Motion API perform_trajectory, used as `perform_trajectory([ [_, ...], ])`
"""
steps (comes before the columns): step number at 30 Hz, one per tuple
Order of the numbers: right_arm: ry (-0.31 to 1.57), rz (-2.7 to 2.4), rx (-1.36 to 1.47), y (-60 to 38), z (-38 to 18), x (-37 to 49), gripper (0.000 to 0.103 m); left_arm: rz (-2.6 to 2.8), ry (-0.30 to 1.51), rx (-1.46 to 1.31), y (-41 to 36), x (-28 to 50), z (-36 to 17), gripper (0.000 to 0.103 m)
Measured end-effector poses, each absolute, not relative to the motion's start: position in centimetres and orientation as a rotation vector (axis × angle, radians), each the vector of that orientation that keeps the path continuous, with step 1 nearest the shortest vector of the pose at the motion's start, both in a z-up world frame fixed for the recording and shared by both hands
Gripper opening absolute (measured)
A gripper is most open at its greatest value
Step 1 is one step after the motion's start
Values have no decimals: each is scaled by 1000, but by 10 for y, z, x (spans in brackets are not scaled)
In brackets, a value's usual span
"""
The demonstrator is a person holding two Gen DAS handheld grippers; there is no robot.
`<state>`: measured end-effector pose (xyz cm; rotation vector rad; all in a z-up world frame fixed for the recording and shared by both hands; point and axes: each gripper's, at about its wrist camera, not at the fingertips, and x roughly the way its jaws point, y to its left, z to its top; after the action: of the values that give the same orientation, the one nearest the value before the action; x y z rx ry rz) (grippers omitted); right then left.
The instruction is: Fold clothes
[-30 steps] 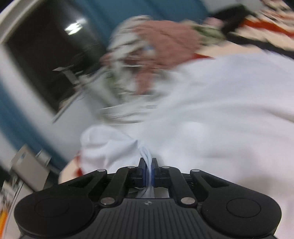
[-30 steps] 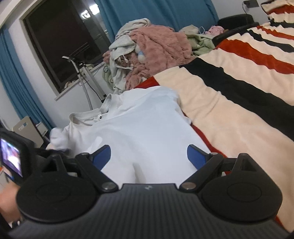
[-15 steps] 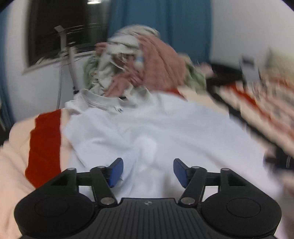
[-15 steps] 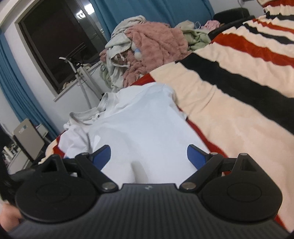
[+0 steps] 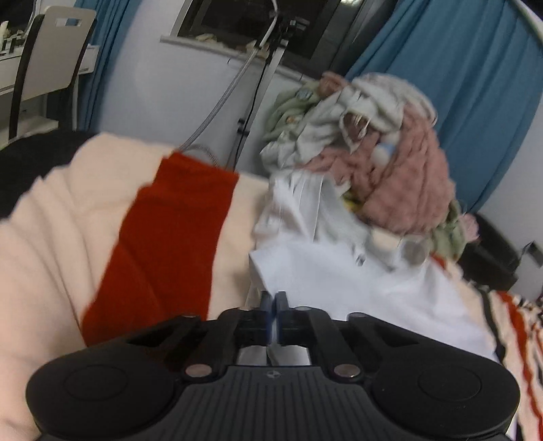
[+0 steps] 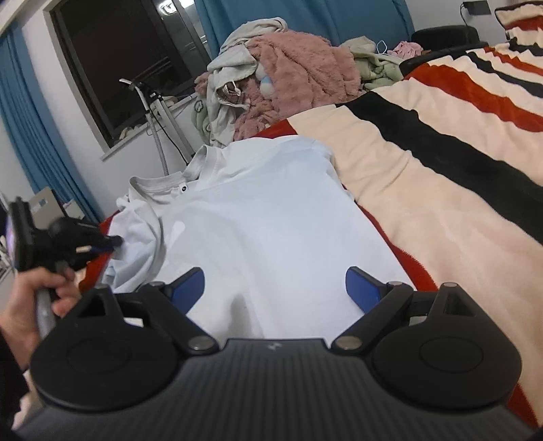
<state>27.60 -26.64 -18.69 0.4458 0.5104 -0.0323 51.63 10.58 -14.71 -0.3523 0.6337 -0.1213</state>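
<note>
A white shirt lies spread flat on the bed, on a striped blanket of cream, red and black bands. Its collar points toward the window. The sleeve on my left is bunched up at the blanket's edge. My left gripper is closed, pinching a fold of that white cloth between its blue pads. From the right wrist view I see the left gripper at the crumpled sleeve, held by a hand. My right gripper hovers over the shirt's lower hem with its jaws spread wide, holding nothing. Beyond the collar sits a heap of clothes, pink, grey and pale green, in front of blue curtains.
</note>
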Motion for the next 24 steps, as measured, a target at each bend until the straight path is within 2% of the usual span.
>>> perform_trajectory([
  [6, 502, -48, 359, -252, -183, 275, 91, -60, 609, -239, 167, 522, -87, 1],
  [11, 501, -55, 270, -234, -181, 277, 91, 197, 623, -80, 229, 563, -35, 1],
  [15, 511, -53, 238, -227, -184, 281, 91, 282, 694, -85, 269, 587, -33, 3],
  [19, 510, -51, 218, -222, -186, 285, 91, 244, 712, -183, 289, 558, -48, 22],
  [21, 513, -47, 219, -220, -187, 286, 91, 206, 711, -242, 296, 530, -56, 35],
  [23, 513, -44, 226, -221, -186, 285, 91, 177, 682, -317, 300, 490, -61, 57],
  [24, 512, -42, 231, -221, -186, 284, 91, 166, 666, -354, 302, 470, -63, 61],
])
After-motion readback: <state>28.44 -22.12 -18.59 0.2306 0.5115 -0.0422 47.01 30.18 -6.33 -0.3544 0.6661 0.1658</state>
